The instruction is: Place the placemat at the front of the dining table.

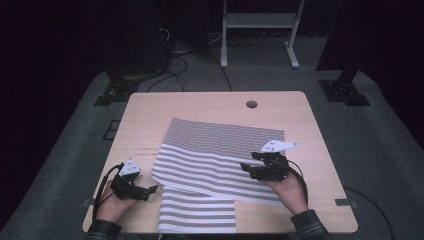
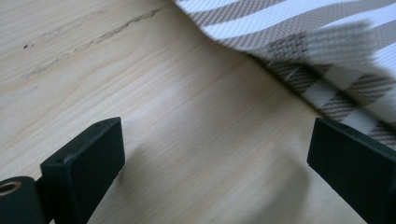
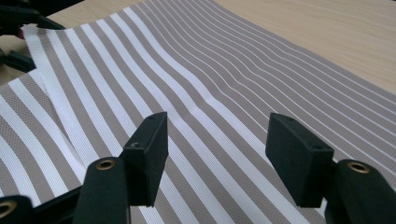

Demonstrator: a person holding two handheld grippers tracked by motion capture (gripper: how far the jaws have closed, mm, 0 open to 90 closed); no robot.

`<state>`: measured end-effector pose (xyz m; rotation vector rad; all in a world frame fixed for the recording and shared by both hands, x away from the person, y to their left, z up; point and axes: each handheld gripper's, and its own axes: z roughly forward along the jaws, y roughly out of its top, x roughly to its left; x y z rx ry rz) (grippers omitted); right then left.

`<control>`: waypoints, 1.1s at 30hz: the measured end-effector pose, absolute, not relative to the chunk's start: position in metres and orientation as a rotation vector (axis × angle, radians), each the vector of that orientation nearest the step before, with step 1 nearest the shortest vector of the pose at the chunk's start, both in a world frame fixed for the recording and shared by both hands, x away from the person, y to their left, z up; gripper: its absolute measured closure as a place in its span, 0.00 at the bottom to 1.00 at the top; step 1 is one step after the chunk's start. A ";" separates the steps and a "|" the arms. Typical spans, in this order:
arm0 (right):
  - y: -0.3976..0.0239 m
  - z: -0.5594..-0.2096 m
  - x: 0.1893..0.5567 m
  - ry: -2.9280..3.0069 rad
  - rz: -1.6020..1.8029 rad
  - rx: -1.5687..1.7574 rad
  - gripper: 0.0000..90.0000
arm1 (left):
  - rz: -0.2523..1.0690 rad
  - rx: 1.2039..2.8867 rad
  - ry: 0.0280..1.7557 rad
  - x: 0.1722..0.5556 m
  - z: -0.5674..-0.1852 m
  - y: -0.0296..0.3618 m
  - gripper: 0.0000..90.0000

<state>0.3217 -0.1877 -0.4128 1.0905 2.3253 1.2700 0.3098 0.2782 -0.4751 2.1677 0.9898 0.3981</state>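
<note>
My hands come in at the near edge of the table (image 1: 150,107), so I start there. The biggest thing is the striped cloth (image 1: 220,150). It lies flat in the middle of the table and reaches down to the near edge. One flap is folded slantwise over the rest, so I think I am folding it up.

My right gripper (image 1: 248,169) hangs just over the cloth near its right side. Its jaws are spread and nothing is between them, so the cloth lies loose there.

My left gripper (image 1: 150,192) waits on the bare wood near the left near corner, just beside the cloth's edge. Its jaws are spread wide too, ready to pinch that edge.
</note>
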 end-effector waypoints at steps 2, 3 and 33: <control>-0.199 -0.415 0.317 2.312 1.250 1.115 0.41 | 0.399 2.159 0.986 0.306 -0.472 0.279 0.04; -0.204 -0.417 0.314 2.304 1.251 1.125 0.41 | 0.402 2.154 0.978 0.304 -0.470 0.279 0.04; -0.269 -0.469 0.261 2.365 1.044 1.276 0.38 | 0.216 2.053 0.959 0.313 -0.454 0.269 0.35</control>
